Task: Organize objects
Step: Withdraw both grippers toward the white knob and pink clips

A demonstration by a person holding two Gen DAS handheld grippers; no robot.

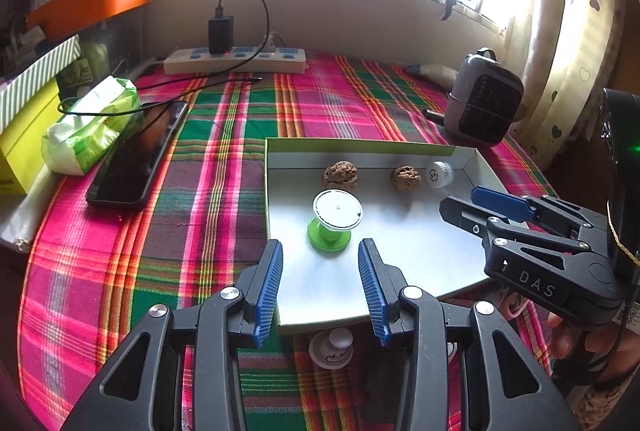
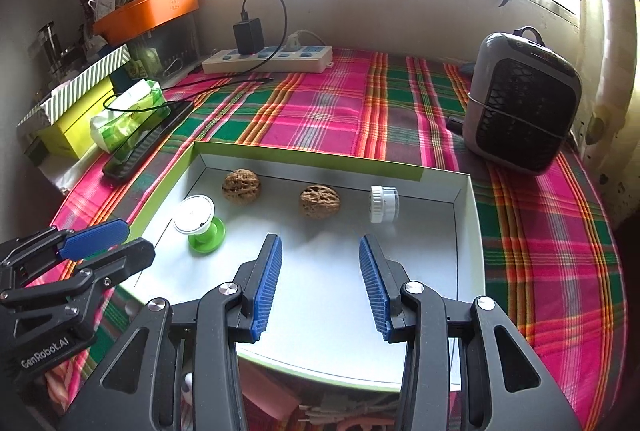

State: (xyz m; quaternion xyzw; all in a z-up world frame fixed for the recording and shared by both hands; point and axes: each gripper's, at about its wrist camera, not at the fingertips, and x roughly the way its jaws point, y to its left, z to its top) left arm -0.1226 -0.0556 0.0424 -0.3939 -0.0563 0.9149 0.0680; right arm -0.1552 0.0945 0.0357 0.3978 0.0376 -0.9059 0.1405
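Hovering over the near edge of the tray (image 2: pixel 464 199), both grippers empty. Left gripper (image 1: pixel 320 283) has jaws spread wide, nothing between them; the green spool (image 1: pixel 334 219) sits just ahead of its fingertips, standing on one flange inside the tray. Right gripper (image 2: pixel 320 283) also has jaws apart and empty, aimed at the bare middle of the tray floor.

Tray is a shallow white box with green outer walls, resting on the plaid-covered desk (image 2: pixel 340 103). Along its far wall, left to right: one walnut (image 2: pixel 241 186), a second walnut (image 2: pixel 319 201), then a small white bottle (image 2: pixel 383 204) lying on its side near the right corner. All apart from each other.

In the left wrist view, a small white knob-shaped object (image 1: pixel 332 349) lies on the cloth just outside the tray's near edge, below the left jaws.

Off to the sides: phone (image 1: pixel 136 155) and green tissue pack (image 1: pixel 94 127) left, grey heater (image 2: pixel 520 103) right, power strip (image 2: pixel 268 59) at the back wall.
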